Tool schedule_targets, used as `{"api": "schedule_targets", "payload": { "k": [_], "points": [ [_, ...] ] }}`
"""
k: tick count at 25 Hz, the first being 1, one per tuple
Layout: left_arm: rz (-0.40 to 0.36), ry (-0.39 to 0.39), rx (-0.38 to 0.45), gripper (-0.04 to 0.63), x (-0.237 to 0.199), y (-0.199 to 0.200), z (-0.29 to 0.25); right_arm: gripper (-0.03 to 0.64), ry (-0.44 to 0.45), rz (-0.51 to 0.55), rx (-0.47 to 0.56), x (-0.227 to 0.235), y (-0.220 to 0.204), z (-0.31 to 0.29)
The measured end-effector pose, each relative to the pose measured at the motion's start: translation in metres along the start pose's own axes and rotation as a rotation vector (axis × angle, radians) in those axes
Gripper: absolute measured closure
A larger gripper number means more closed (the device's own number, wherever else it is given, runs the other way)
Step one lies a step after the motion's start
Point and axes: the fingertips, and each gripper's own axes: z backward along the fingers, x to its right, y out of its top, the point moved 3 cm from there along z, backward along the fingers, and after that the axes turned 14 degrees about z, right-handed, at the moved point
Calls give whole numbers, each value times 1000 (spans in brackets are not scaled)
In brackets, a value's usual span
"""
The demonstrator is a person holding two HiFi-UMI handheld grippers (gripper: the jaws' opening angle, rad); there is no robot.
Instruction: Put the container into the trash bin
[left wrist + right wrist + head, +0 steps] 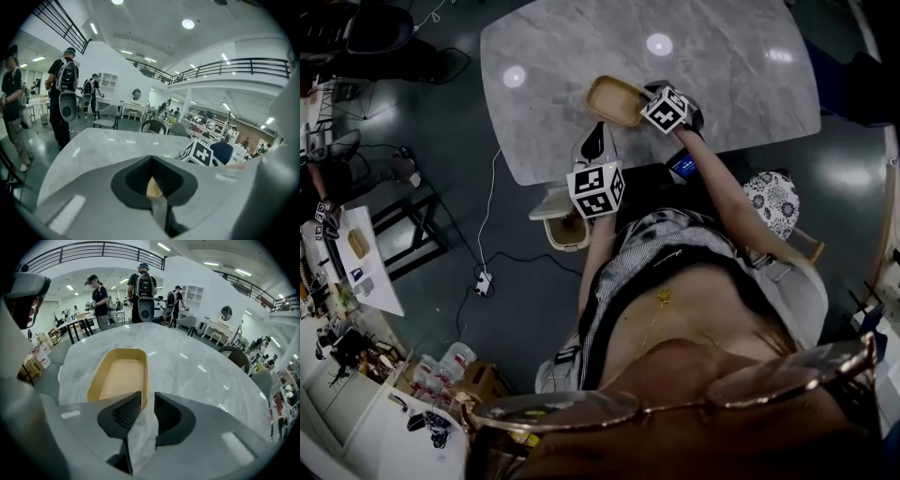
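Container (119,378) lies on the marble table (197,366), toward its near edge; right gripper (147,397) hangs at the container's near rim with jaws spread, the rim's right corner just beside the left jaw, nothing pinched yet; left gripper (151,159) is closed tip to tip and looks empty. Trash bin (564,247) stands on the floor off the table's near edge, to the left. Grasping seems the step in hand; next, the jaws should straddle the rim wall, clench, then carry the container left and down into the bin.

Striped shirt (623,272), black-and-white marker cubes (598,189)
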Motion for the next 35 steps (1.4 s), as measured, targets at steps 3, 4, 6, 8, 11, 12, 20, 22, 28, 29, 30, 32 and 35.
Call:
{"api": "schedule_targets", "payload": {
  "k": [3, 4, 6, 8, 11, 12, 20, 22, 28, 29, 30, 32, 35],
  "points": [
    [12, 18, 4, 594, -4, 1, 0, 499, 24, -7, -9, 3, -1, -7],
    [15, 23, 5, 594, -5, 1, 0, 499, 34, -11, -10, 4, 0, -9],
    [22, 35, 6, 594, -8, 1, -2, 497, 54, -17, -11, 5, 1, -14],
    [31, 49, 8, 594, -12, 1, -3, 499, 72, -20, -26, 4, -1, -21],
    [43, 66, 13, 594, -18, 2, -5, 503, 98, -19, -57, 2, -5, -32],
    [47, 71, 15, 594, -20, 3, -6, 505, 104, -14, -55, 2, -3, -35],
    [68, 104, 18, 594, -28, 3, -9, 574, 122, 0, -90, 3, -7, -43],
    [69, 108, 18, 594, -27, 2, -10, 580, 135, -17, -109, 2, -12, -43],
    [58, 112, 26, 594, -23, 3, -10, 586, 163, -10, -66, 1, -5, -45],
    [52, 114, 27, 594, -22, 3, -9, 588, 173, -10, -68, -1, -5, -45],
    [44, 115, 28, 594, -22, 3, -8, 588, 182, -12, -76, -3, -7, -43],
    [37, 116, 29, 594, -19, 4, -6, 588, 189, -9, -78, -4, -7, -39],
    [34, 115, 31, 594, -16, 5, -5, 588, 176, 15, -68, 1, -5, -33]
  ]
}}
